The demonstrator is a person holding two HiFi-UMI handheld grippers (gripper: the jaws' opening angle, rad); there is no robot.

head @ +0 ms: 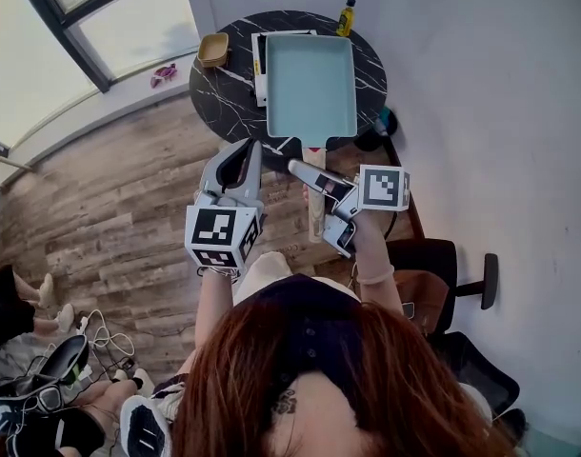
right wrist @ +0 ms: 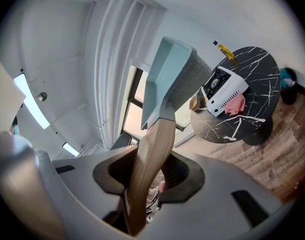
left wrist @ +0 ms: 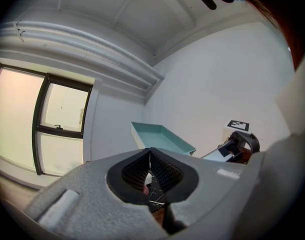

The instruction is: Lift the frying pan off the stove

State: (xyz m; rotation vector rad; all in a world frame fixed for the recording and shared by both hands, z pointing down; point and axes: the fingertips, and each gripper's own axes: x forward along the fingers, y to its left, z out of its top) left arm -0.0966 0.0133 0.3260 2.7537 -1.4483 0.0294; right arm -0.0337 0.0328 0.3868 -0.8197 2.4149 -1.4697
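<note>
Fingers point(right wrist: 176, 172) of right gripper point(right wrist: 148, 176) clamp the frying pan point(right wrist: 167, 74) handle point(right wrist: 152, 149).

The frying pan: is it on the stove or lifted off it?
Lifted off. In the right gripper view the frying pan hangs clear of the stove, its handle clamped in the right gripper.

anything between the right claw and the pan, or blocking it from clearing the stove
Nothing visible: the right claw is shut on the frying pan by its wooden handle, and it hangs clear of the stove.
</note>
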